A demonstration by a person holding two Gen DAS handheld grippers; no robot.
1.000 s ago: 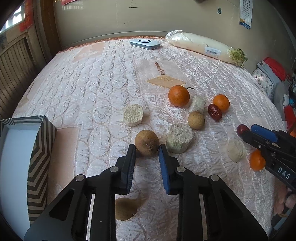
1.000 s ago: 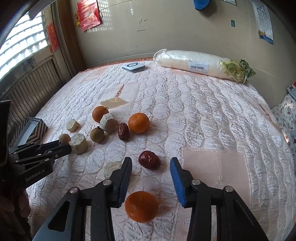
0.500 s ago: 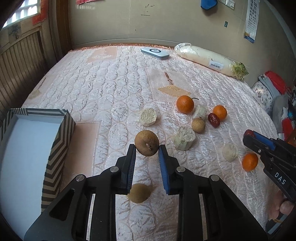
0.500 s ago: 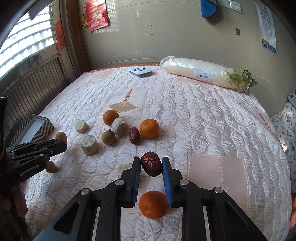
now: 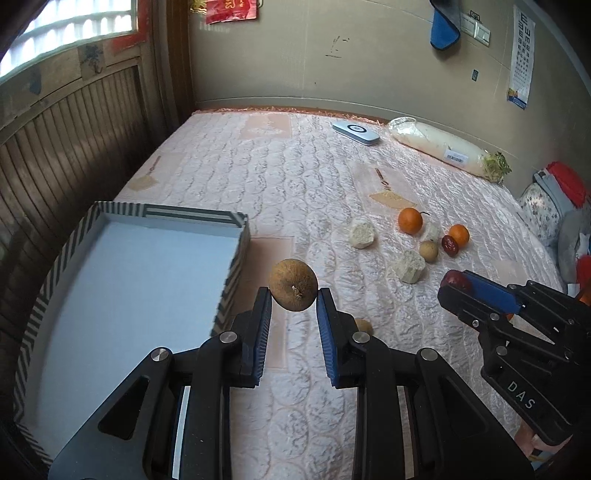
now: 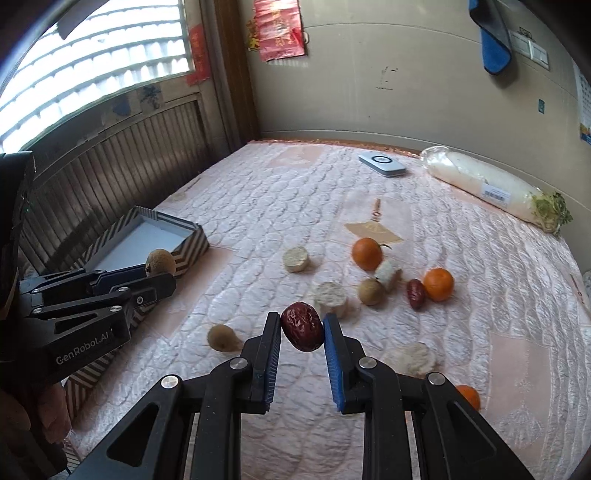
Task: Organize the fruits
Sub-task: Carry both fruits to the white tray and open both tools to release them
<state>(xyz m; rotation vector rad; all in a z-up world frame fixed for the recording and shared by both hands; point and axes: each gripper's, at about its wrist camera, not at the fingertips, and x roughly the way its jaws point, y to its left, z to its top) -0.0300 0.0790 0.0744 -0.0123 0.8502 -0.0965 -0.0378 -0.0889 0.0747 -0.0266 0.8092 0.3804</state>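
Left gripper fingers clamped on round brown fruit, stem end toward camera, lifted beside striped box. Right gripper fingers clamped on red date, long axis tilted. Only right view shows orange behind fingers. Both fruits lay on bed a second ago.

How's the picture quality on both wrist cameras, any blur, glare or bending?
Left wrist view: sharp on the brown fruit in the left gripper; fisheye bends the walls, corners go dark, the window is blown out. Right wrist view: the red date in the right gripper is crisp; the window glares, edges curve.
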